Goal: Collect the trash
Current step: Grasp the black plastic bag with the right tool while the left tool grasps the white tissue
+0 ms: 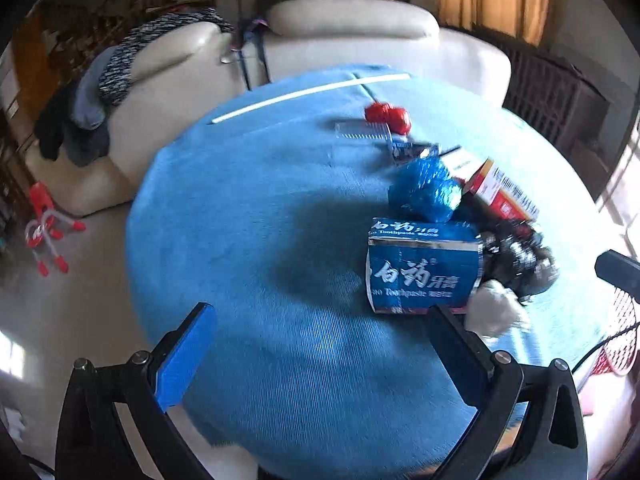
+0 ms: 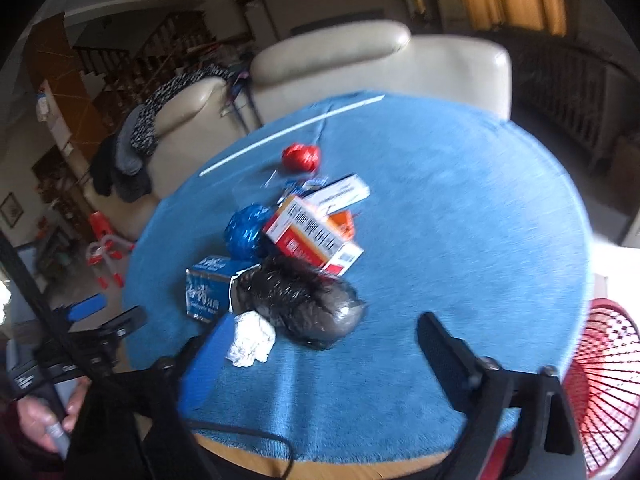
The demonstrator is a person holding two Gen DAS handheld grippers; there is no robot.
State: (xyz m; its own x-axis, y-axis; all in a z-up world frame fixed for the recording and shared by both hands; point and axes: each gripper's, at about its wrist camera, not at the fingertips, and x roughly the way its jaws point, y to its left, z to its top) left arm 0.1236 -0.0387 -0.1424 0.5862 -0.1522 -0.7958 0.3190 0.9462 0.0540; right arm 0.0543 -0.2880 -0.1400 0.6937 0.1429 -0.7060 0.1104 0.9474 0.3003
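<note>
We see the round tabletop (image 2: pixel 460 200) under its blue cloth, with all the trash heaped left of its middle and a red mesh basket (image 2: pixel 608 380) standing just off its near right edge, which we judge to be the bin. Largest in the heap is the crumpled black plastic bag (image 2: pixel 300 304), lying toward the near edge; touching its far side is the red-and-white carton (image 2: pixel 312 236), then the blue toothpaste box (image 1: pixel 420 276) at its left, the blue foil ball (image 2: pixel 246 232), the red foil ball (image 2: pixel 301 157) toward the far edge, and the white paper wad (image 2: pixel 250 340) nearest us. Our right claw (image 2: pixel 320 360) hangs released above the wad and the bag, gripping nothing; our left claw (image 1: pixel 320 344) is also spread wide and empty, just short of the toothpaste box. To do this well, we should bring each claw straight down over one item, straddle it fully before clenching, and take near pieces first so the heap does not scatter. The only writing we can read is "Toothpaste", beneath large Chinese characters on the blue box; the carton's print is too blurred.
</note>
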